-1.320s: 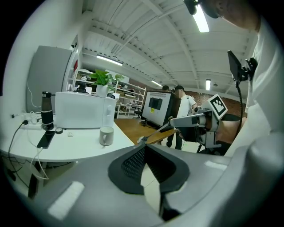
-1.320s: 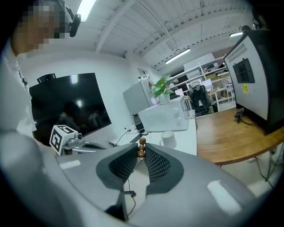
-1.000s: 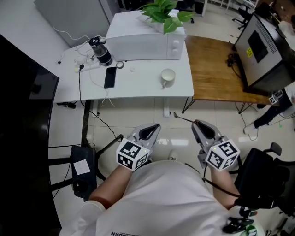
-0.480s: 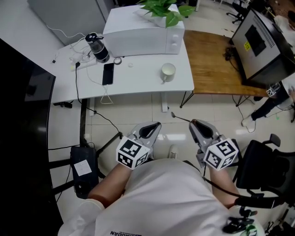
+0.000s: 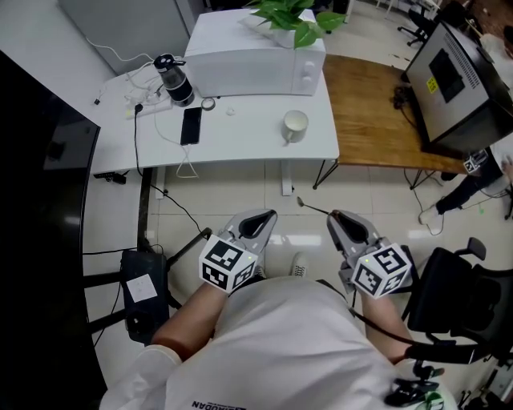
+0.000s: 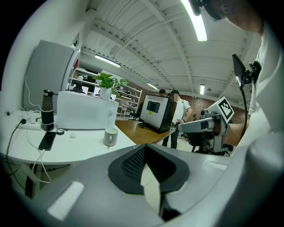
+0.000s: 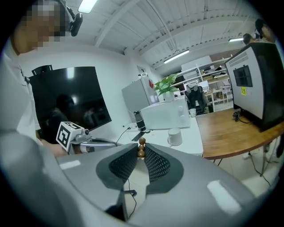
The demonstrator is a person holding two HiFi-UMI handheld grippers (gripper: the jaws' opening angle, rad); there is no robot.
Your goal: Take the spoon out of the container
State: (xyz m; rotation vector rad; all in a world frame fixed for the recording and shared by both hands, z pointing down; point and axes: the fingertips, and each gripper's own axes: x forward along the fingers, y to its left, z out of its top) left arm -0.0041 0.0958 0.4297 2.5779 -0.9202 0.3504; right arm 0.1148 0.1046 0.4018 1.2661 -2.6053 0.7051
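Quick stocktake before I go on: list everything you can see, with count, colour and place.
white table: one, white, ahead of the person
microwave: one, white, at the back of the white table
plant: one, green, on top of the microwave
bottle: one, black, left of the microwave
phone: one, black, flat on the white table in front of the bottle
mug: one, white, right part of the white table
wooden table: one, brown, right of the white table
screen: one, dark, far right
box: one, black, on the floor at left
spoon: one, thin, metallic, over the floor
left claw: grey, shut, empty
right claw: grey, shut on the spoon
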